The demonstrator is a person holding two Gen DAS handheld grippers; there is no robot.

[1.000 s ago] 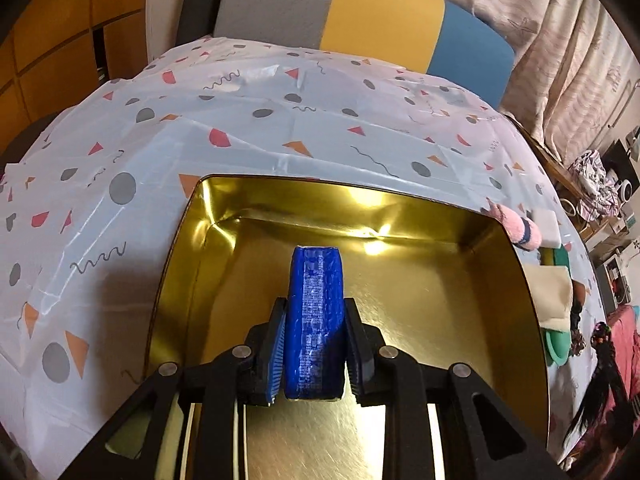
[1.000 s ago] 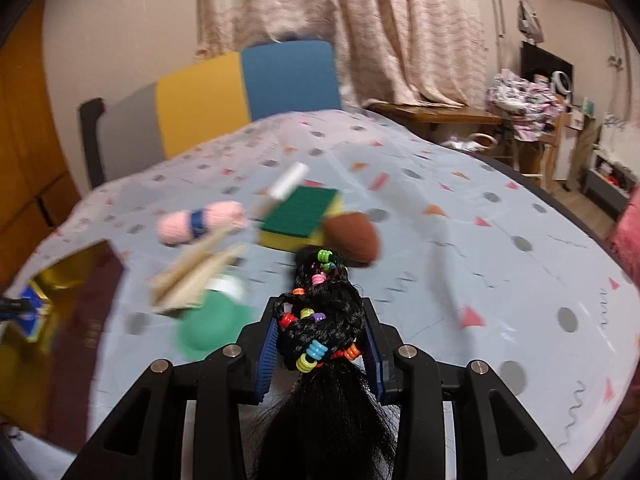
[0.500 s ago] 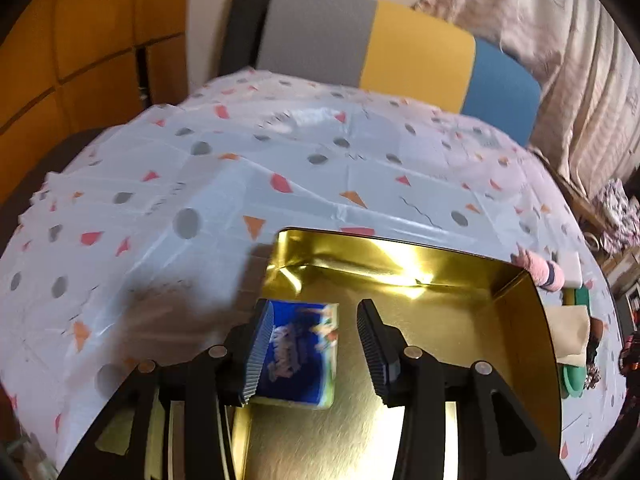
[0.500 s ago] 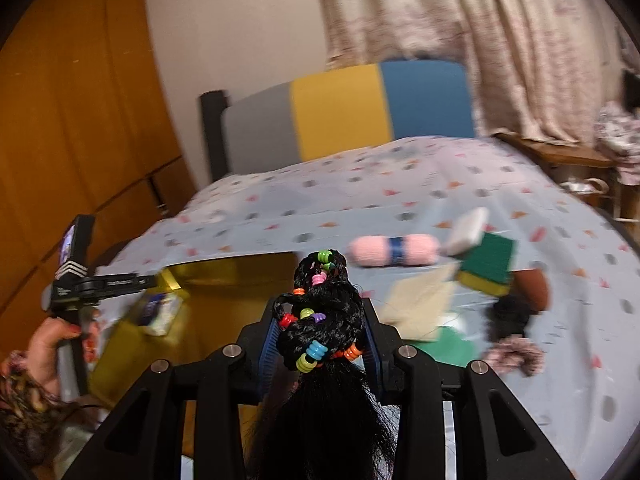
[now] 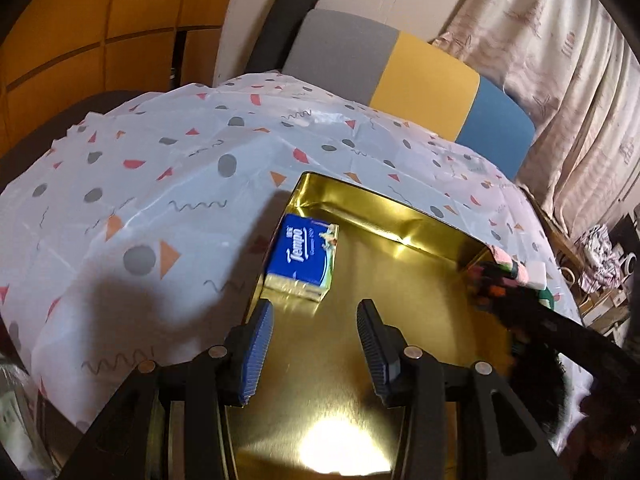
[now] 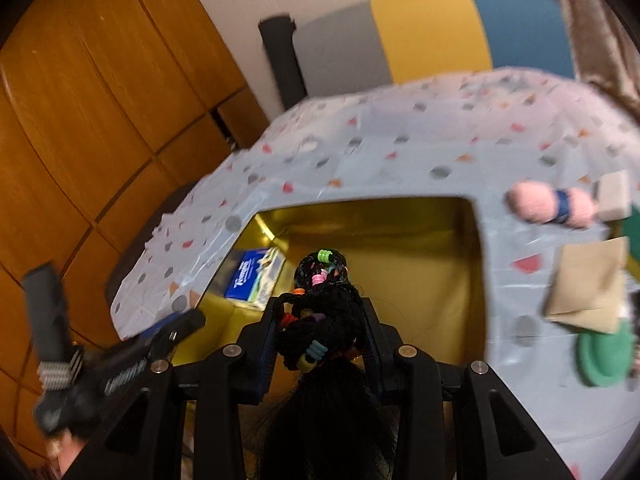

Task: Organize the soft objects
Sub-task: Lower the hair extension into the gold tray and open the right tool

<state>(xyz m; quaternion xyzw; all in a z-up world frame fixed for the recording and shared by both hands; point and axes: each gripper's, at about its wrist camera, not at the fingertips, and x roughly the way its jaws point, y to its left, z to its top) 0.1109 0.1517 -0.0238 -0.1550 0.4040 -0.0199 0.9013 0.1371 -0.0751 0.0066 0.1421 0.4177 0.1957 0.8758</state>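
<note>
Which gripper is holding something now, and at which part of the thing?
The right gripper is shut on the black hairpiece, at its beaded, braided top. The left gripper is open and holds nothing.

A table under a confetti-print cloth point(image 5: 168, 184) carries a gold tin point(image 5: 400, 216), pink yarn point(image 6: 536, 206) and a beige pouch point(image 6: 588, 284).

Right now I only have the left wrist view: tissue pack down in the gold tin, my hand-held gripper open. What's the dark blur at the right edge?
Observer: A black beaded hairpiece, clamped in the right hand-held gripper over the gold tin.
Operator: Is it over the tissue pack?
Observer: No. The tissue pack lies to its left by the tin's left wall, with bare floor ahead.
Operator: What's outside the tin?
Observer: To its right: a pink yarn skein, a beige cloth and a green round piece.
</note>
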